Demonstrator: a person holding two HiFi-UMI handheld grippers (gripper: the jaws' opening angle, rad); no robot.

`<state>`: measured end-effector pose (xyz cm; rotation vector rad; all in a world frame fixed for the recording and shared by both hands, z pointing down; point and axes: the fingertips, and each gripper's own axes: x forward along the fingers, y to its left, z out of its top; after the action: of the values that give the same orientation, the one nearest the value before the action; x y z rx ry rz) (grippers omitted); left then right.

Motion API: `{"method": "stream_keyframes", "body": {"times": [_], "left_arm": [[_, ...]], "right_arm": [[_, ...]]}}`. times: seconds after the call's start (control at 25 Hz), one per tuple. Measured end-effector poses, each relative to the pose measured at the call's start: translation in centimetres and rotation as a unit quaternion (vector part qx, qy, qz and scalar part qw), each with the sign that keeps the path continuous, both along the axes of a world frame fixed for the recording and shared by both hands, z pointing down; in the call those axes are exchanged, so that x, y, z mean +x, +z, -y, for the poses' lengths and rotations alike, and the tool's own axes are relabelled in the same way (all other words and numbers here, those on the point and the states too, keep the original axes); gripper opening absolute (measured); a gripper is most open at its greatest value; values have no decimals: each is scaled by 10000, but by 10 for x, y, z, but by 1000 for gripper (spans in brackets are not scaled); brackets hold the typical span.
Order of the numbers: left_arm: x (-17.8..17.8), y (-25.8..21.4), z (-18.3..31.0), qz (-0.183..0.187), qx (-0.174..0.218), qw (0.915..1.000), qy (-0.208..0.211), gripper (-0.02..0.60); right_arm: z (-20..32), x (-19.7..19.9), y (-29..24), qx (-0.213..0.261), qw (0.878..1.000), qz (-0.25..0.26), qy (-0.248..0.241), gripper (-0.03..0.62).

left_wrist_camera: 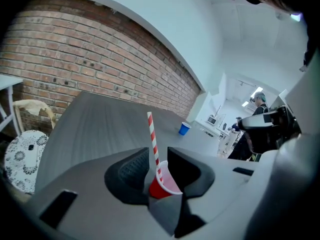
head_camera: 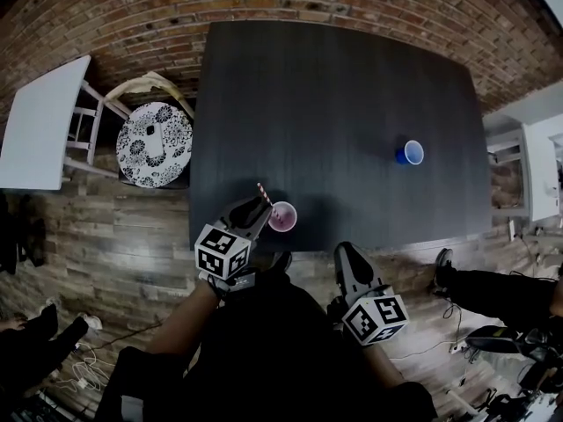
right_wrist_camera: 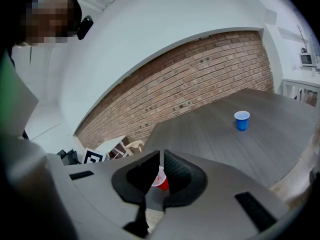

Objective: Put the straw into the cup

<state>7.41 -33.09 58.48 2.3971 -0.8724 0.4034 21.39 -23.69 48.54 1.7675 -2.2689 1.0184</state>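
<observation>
Straw [head_camera: 262,192] standing in the red cup [head_camera: 282,217], left claw [head_camera: 260,207] around it

The cup sits at the 6 o'clock edge of the dark, matte counter [head_camera: 334,95]. The stiff, red-and-white striped straw leans towards 11 o'clock with its lower end inside the cup. The left claw's ribbed jaws stand slightly apart, the straw against one and a gap to the other, so the grip looks loose. To finish, I'd open wider and back straight out, since the thin, light, tapered cup would tip easily. The right claw [head_camera: 345,255] hangs at 5 o'clock with its jaws almost together and nothing between them. A blue cup [head_camera: 410,153] stands at 2 o'clock.
</observation>
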Motion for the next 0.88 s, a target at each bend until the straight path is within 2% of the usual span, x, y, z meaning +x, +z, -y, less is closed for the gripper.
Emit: {"method": "stream_keyframes", "body": {"times": [0.16,0.36,0.6,0.76,0.88], "left_arm": [[-14,-29,-5,-101,234,9996,-74,107],[-22,-104,-8,-444,806,9952,-321,107],[-7,-192,-33,-790,1601,9839,-20,106],[3,-230,-51,-1196,1712,9779,129,101],[16,-242,-66,-1301,1768,9748,402,98]], "right_arm": [[0,-7,-3,26,10000,26,-31,47],[6,-12,-17,188,9998,7,-114,47],[9,-14,-42,577,9983,-12,-66,47],[8,-12,-59,831,9965,-11,10,47],[3,-8,-66,926,9957,-1,70,47]]}}
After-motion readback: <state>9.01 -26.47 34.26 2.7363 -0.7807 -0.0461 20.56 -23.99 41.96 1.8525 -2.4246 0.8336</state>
